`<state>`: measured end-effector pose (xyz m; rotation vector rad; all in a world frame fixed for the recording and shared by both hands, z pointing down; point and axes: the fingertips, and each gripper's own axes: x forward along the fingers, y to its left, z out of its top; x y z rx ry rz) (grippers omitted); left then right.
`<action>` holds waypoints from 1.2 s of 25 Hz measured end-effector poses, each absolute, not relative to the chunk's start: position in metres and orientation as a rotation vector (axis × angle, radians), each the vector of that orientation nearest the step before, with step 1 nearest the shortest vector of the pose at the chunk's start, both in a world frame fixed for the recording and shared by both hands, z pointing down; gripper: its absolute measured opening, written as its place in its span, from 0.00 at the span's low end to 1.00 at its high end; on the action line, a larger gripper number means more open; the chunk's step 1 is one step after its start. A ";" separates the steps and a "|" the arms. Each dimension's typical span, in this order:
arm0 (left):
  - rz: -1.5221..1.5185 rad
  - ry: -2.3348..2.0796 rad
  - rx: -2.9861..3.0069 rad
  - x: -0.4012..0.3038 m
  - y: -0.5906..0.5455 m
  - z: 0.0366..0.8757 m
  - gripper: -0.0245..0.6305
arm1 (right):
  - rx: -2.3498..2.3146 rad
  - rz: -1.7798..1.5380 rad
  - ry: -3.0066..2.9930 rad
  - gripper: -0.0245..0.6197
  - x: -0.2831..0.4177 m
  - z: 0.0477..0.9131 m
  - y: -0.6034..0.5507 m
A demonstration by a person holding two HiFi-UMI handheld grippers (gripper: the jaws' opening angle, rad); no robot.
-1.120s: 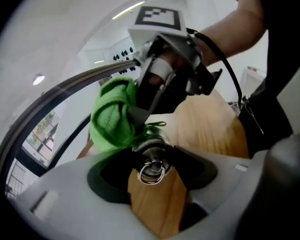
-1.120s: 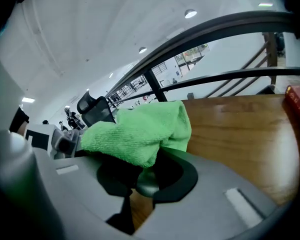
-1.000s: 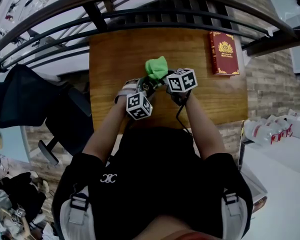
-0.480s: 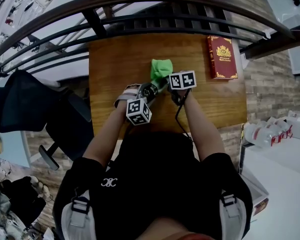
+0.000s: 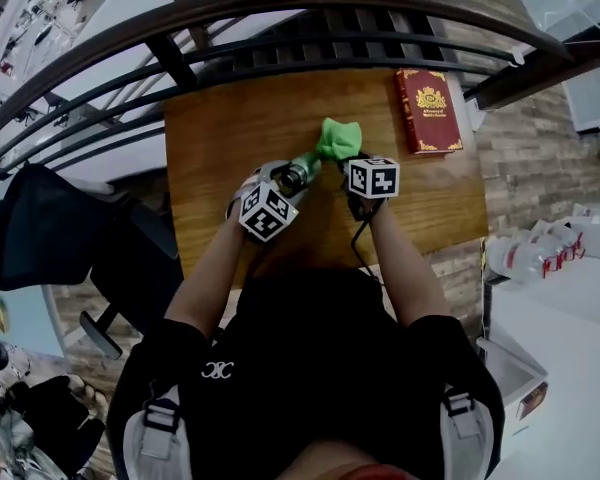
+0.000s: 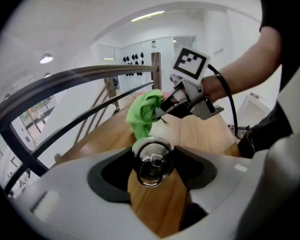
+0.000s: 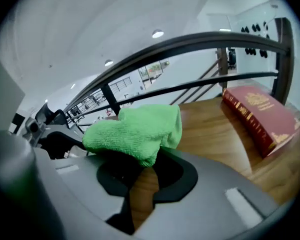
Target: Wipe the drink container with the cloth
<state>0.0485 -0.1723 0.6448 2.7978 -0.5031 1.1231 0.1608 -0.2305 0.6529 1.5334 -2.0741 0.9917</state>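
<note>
A shiny metal drink container [image 6: 152, 161] sits gripped between the jaws of my left gripper [image 6: 152, 166], its capped end pointing at the camera; in the head view the container [image 5: 294, 176] lies tilted above the wooden table [image 5: 220, 128]. My right gripper [image 7: 140, 169] is shut on a green cloth [image 7: 135, 131]. The cloth [image 6: 145, 111] hangs against the far end of the container. In the head view the cloth [image 5: 336, 138] bunches just ahead of the right gripper [image 5: 348, 163], close beside the left gripper [image 5: 280, 183].
A red book with gold print [image 5: 428, 108] lies at the table's right end; it also shows as the book [image 7: 262, 116] to the right. A dark curved metal railing [image 5: 280, 8] runs along the table's far side. A black chair [image 5: 70, 228] stands to the left.
Both grippers have shifted slightly away from me and to the right. The cloth has moved along with the right gripper, staying against the container's end.
</note>
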 end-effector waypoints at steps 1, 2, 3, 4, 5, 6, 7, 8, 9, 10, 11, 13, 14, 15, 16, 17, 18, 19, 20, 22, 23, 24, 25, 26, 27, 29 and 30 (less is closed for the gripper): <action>1.105 -0.509 2.786 0.050 -0.175 0.643 0.52 | 1.573 0.957 -2.093 0.13 0.166 0.640 -0.229; 1.092 -0.514 2.776 0.053 -0.178 0.641 0.52 | 1.611 0.924 -2.111 0.13 0.172 0.628 -0.227; 1.083 -0.519 2.767 0.057 -0.180 0.640 0.52 | 1.648 0.891 -2.127 0.13 0.178 0.616 -0.225; 1.079 -0.522 2.761 0.061 -0.182 0.639 0.52 | 1.686 0.859 -2.140 0.13 0.185 0.603 -0.223; 1.078 -0.523 2.759 0.066 -0.185 0.638 0.52 | 1.723 0.828 -2.153 0.13 0.191 0.591 -0.220; 1.079 -0.520 2.759 0.071 -0.187 0.637 0.52 | 1.756 0.799 -2.165 0.13 0.195 0.580 -0.218; 1.079 -0.518 2.760 0.076 -0.189 0.636 0.52 | 1.784 0.772 -2.176 0.13 0.199 0.570 -0.215; 1.079 -0.516 2.760 0.081 -0.192 0.636 0.52 | 1.807 0.746 -2.185 0.13 0.202 0.560 -0.211; 1.077 -0.516 2.758 0.085 -0.194 0.635 0.52 | 1.826 0.721 -2.191 0.13 0.205 0.552 -0.207; 1.074 -0.517 2.754 0.088 -0.195 0.635 0.52 | 1.842 0.697 -2.194 0.13 0.207 0.545 -0.202; 1.069 -0.521 2.749 0.090 -0.197 0.635 0.52 | 1.856 0.675 -2.195 0.13 0.208 0.539 -0.197; 1.055 -0.535 2.745 0.094 -0.201 0.634 0.52 | 1.877 0.642 -2.200 0.13 0.210 0.528 -0.187; 1.046 -0.545 2.743 0.096 -0.203 0.633 0.52 | 1.883 0.630 -2.204 0.13 0.210 0.524 -0.182; 1.036 -0.554 2.740 0.097 -0.204 0.633 0.52 | 1.887 0.622 -2.209 0.13 0.209 0.520 -0.178; 1.028 -0.563 2.737 0.097 -0.204 0.632 0.52 | 1.891 0.617 -2.214 0.13 0.208 0.517 -0.174; 1.019 -0.571 2.735 0.097 -0.205 0.632 0.52 | 1.895 0.614 -2.218 0.13 0.208 0.514 -0.171; 1.011 -0.581 2.734 0.098 -0.205 0.632 0.52 | 1.899 0.611 -2.222 0.13 0.207 0.511 -0.168; 1.004 -0.593 2.734 0.098 -0.206 0.632 0.52 | 1.903 0.607 -2.225 0.13 0.206 0.509 -0.166; 0.998 -0.606 2.736 0.099 -0.208 0.632 0.52 | 1.906 0.602 -2.227 0.13 0.206 0.507 -0.165; 0.998 -0.641 2.748 0.100 -0.211 0.631 0.52 | 1.909 0.596 -2.232 0.13 0.205 0.503 -0.164; 1.005 -0.662 2.760 0.100 -0.213 0.631 0.52 | 1.908 0.593 -2.235 0.13 0.205 0.502 -0.163; 1.011 -0.685 2.774 0.099 -0.214 0.630 0.52 | 1.905 0.590 -2.238 0.13 0.204 0.501 -0.162; 1.010 -0.708 2.787 0.098 -0.216 0.628 0.52 | 1.902 0.584 -2.242 0.13 0.203 0.500 -0.162; 1.001 -0.726 2.795 0.097 -0.218 0.625 0.52 | 1.899 0.577 -2.246 0.13 0.202 0.499 -0.162; 0.986 -0.741 2.798 0.096 -0.219 0.621 0.52 | 1.897 0.568 -2.249 0.13 0.201 0.497 -0.162; 0.935 -0.767 2.799 0.092 -0.219 0.610 0.52 | 1.895 0.549 -2.256 0.13 0.200 0.492 -0.163; 0.899 -0.782 2.801 0.091 -0.218 0.602 0.52 | 1.895 0.541 -2.260 0.13 0.200 0.490 -0.163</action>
